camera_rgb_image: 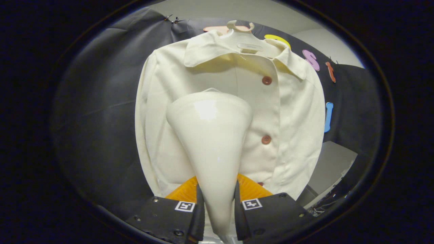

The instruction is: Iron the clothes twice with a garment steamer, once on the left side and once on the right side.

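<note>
A cream shirt [291, 112] with brown buttons hangs on a pale hanger [241, 27] in front of the booth's black wall. My gripper [218, 206] is shut on the white garment steamer [212, 135], both fingers pressing on its narrow handle. The steamer's wide head rises ahead of the fingers and points at the shirt's left half, just left of the button placket. It hides the middle of the shirt. Whether the head touches the cloth I cannot tell.
The black cloth wall [98, 118] spreads behind and to both sides of the shirt. To the lower right of the shirt stands a grey surface [330, 166]. A light ceiling [220, 10] shows above the hanger.
</note>
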A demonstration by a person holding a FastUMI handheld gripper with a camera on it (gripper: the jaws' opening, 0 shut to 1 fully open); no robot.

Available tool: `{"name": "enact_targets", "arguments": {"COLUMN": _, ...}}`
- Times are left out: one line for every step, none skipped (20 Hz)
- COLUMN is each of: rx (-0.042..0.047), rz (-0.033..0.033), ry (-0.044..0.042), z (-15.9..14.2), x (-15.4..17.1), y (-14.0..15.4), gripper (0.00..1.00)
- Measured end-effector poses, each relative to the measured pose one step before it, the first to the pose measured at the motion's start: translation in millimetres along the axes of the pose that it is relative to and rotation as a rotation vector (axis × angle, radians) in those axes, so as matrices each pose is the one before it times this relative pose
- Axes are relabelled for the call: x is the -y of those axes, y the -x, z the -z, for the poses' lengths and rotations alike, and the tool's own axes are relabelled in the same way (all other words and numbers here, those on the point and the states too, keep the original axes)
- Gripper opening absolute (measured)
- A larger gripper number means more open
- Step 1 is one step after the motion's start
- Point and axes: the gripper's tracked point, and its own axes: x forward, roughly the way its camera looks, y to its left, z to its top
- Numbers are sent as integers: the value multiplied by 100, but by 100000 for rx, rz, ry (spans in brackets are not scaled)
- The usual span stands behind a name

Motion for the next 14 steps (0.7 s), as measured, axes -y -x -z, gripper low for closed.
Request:
{"name": "enact_targets", "arguments": {"rx": -548, "rz": -162, "ry": 871, "z": 490, "x": 46, "y": 30, "gripper": 36}}
{"name": "enact_targets", "arguments": {"rx": -290, "rz": -68, "ry": 736, "z": 541, "x": -21, "y": -186, "gripper": 36}}
{"name": "enact_targets", "arguments": {"rx": -264, "rz": -118, "ry": 500, "z": 535, "x": -29, "y": -157, "gripper": 36}}
{"name": "enact_targets", "arguments": {"rx": -767, "rz": -195, "ry": 502, "z": 512, "x": -24, "y": -171, "gripper": 36}}
{"name": "enact_targets", "arguments": {"rx": -1432, "rz": -448, "ry": 636, "z": 883, "x": 21, "y": -81, "gripper": 36}}
{"name": "enact_targets", "arguments": {"rx": -1821, "rz": -238, "ry": 489, "z": 979, "x": 37, "y": -30, "gripper": 36}}
{"name": "enact_targets", "arguments": {"rx": -1344, "rz": -112, "ry": -289, "z": 885, "x": 9, "y": -136, "gripper": 36}}
{"name": "enact_targets", "arguments": {"rx": -1981, "rz": -954, "ry": -162, "z": 854, "x": -76, "y": -46, "gripper": 36}}
{"name": "enact_targets", "arguments": {"rx": -1004, "rz": -1129, "ry": -297, "z": 731, "x": -123, "y": -172, "gripper": 36}}
{"name": "enact_targets", "arguments": {"rx": -945, "rz": -384, "ry": -203, "z": 801, "x": 88, "y": -212, "gripper": 36}}
{"name": "enact_targets", "arguments": {"rx": -1430, "rz": 431, "ry": 325, "z": 818, "x": 95, "y": -217, "gripper": 35}}
{"name": "enact_targets", "arguments": {"rx": -1431, "rz": 646, "ry": 387, "z": 757, "x": 102, "y": -110, "gripper": 35}}
{"name": "enact_targets", "arguments": {"rx": -1198, "rz": 380, "ry": 447, "z": 649, "x": 79, "y": -253, "gripper": 35}}
{"name": "enact_targets", "arguments": {"rx": -1153, "rz": 304, "ry": 377, "z": 974, "x": 165, "y": -329, "gripper": 35}}
